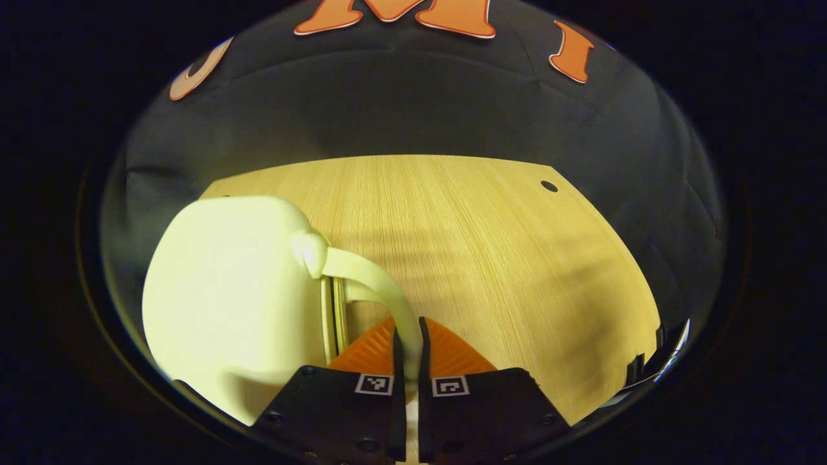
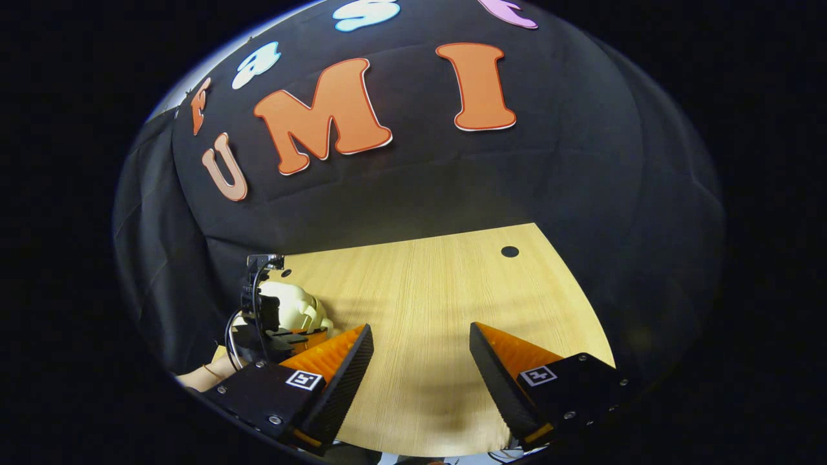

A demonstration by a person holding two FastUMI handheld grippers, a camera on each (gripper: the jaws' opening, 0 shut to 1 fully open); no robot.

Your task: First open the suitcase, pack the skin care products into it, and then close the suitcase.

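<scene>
A small cream hard-shell suitcase (image 1: pixel 226 297) stands at the left of the wooden table (image 1: pixel 491 245), its two shells together along the seam. Its curved cream handle (image 1: pixel 378 281) runs down between the fingers of my left gripper (image 1: pixel 407 345), which is shut on it. In the right gripper view the same suitcase (image 2: pixel 294 307) shows small at the far left, partly hidden behind the left gripper (image 2: pixel 265 326) and its cable. My right gripper (image 2: pixel 420 365) hovers open over the bare table (image 2: pixel 420 290), with nothing between its fingers.
A round hole (image 1: pixel 549 186) sits near the table's far right corner, also seen as the hole (image 2: pixel 510 251) in the right gripper view. Black cloth walls the table at the back and sides. A hand (image 2: pixel 200 378) holds the left gripper.
</scene>
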